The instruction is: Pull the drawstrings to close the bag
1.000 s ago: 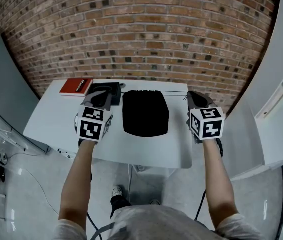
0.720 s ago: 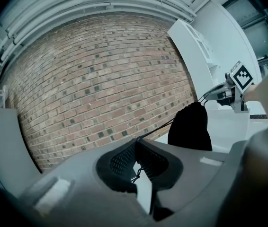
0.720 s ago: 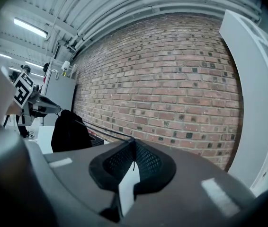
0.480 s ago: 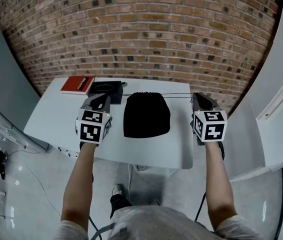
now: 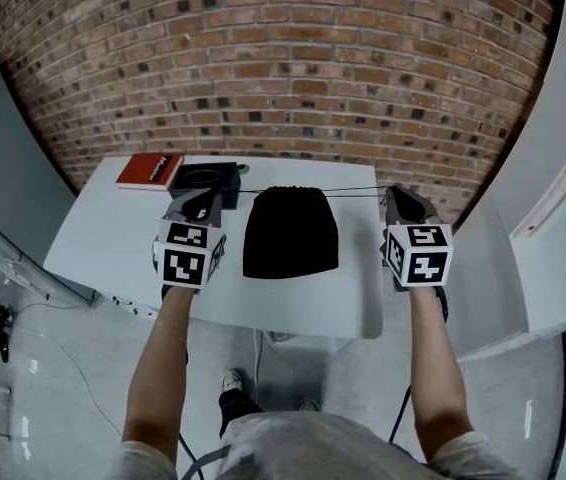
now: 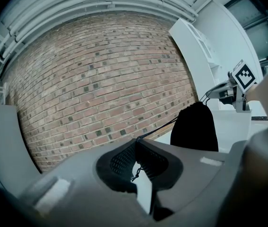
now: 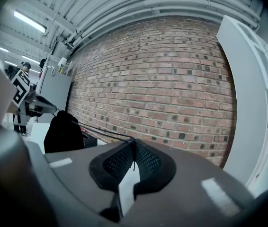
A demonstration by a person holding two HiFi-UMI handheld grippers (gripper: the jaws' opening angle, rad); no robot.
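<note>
Pulling in opposite directions, two hand-held grippers hold the drawstrings of a black bag taut over a white table in front of a brick wall. The left gripper, just left of the bag, has its jaws pressed together on the left drawstring; in the left gripper view the cord's knotted end dangles behind the pads. The right gripper, over the table's right edge, likewise pinches the right drawstring between closed jaws. Both cords run in a nearly straight line from the grippers to the bag's top. The bag sits near the middle of the table, between the two grippers, its mouth gathered to a narrow neck on the far side and its body widening toward the near edge. A red book lies at the table's far left corner, with a black box just to its right, beyond the left gripper. Bare forearms reach in from the near side, and the grippers' marker cubes face the head camera.
</note>
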